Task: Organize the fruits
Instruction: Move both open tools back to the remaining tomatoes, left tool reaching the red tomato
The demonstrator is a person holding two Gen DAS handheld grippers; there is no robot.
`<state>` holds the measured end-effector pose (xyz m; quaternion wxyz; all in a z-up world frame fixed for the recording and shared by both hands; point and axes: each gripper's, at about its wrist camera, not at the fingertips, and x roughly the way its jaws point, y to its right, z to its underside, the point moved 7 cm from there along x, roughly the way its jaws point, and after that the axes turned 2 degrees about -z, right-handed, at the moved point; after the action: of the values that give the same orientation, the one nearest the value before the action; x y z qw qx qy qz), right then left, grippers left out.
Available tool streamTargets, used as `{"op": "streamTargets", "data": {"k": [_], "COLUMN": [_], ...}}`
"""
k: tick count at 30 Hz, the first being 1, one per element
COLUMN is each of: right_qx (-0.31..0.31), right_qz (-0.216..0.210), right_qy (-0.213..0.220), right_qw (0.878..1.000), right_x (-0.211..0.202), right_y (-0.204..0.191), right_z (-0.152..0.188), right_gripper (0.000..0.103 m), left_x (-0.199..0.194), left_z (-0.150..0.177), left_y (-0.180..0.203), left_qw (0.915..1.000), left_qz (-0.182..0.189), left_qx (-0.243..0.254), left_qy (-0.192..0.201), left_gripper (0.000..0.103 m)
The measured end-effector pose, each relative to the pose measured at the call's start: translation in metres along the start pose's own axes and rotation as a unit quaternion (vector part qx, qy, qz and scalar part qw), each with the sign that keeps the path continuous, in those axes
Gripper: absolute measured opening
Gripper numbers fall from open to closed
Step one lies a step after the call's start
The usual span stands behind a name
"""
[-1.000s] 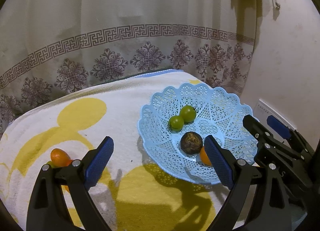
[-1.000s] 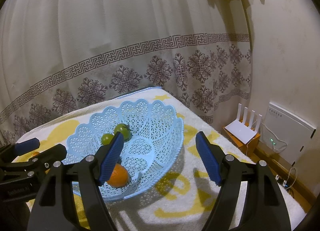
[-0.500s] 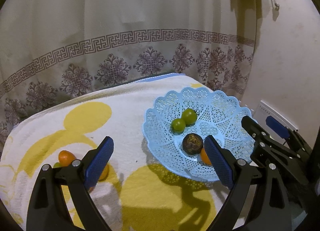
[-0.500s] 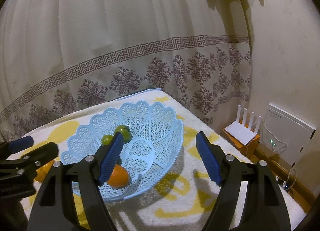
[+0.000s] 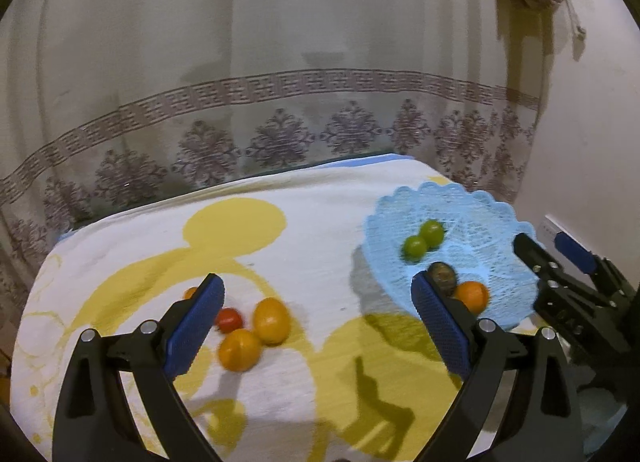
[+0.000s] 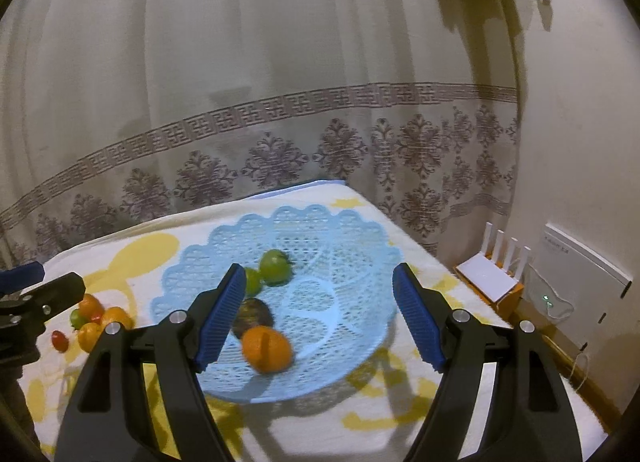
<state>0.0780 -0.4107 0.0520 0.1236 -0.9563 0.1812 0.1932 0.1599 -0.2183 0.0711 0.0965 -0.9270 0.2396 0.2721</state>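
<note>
While spread wide over the yellow-patterned towel (image 5: 320, 246), left hand-held gripper (image 5: 316, 326) empty, low in frame. Loose fruit cluster (image 5: 252, 326) lower left: two orange fruits touching, small red tomato just beside. Right of centre, blue lattice basket (image 5: 480, 214) holding two green fruits (image 5: 422, 240), a dark fruit and an orange (image 5: 472, 296). Right hand-held gripper (image 6: 320, 314) also wide, nothing gripped, above basket.

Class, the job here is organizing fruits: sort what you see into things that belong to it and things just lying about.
Belongs to the job:
- pale blue lattice plastic basket
- two round green fruits
- dark round fruit
- orange fruit in the basket
- loose orange and red fruits on the cloth

Just lying about:
- white router with antennas
- patterned curtain
</note>
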Motion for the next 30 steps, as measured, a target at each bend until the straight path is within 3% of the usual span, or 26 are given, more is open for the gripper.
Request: {"op": "streamTargets", "data": {"k": [14,30], "right_qx": [-0.051,-0.114], "right_qz": [-0.082,-0.157], "right_qy": [-0.033,-0.092], "right_qw": [0.995,0.977], "right_x": [0.003,0.009], "right_y": [-0.083,-0.16], "right_z": [0.01,0.05], "right_gripper": [0.078,0.078], "left_x": [-0.001,0.021], "left_z": [0.036,0.082], "left_y": [-0.095,-0.142], "left_qw": [0.9953,0.9872], "left_qz": [-0.079,-0.112], "left_qx": [-0.046,-0.074], "left_qy": [-0.033,-0.085], "left_gripper": [0.094,0.094]}}
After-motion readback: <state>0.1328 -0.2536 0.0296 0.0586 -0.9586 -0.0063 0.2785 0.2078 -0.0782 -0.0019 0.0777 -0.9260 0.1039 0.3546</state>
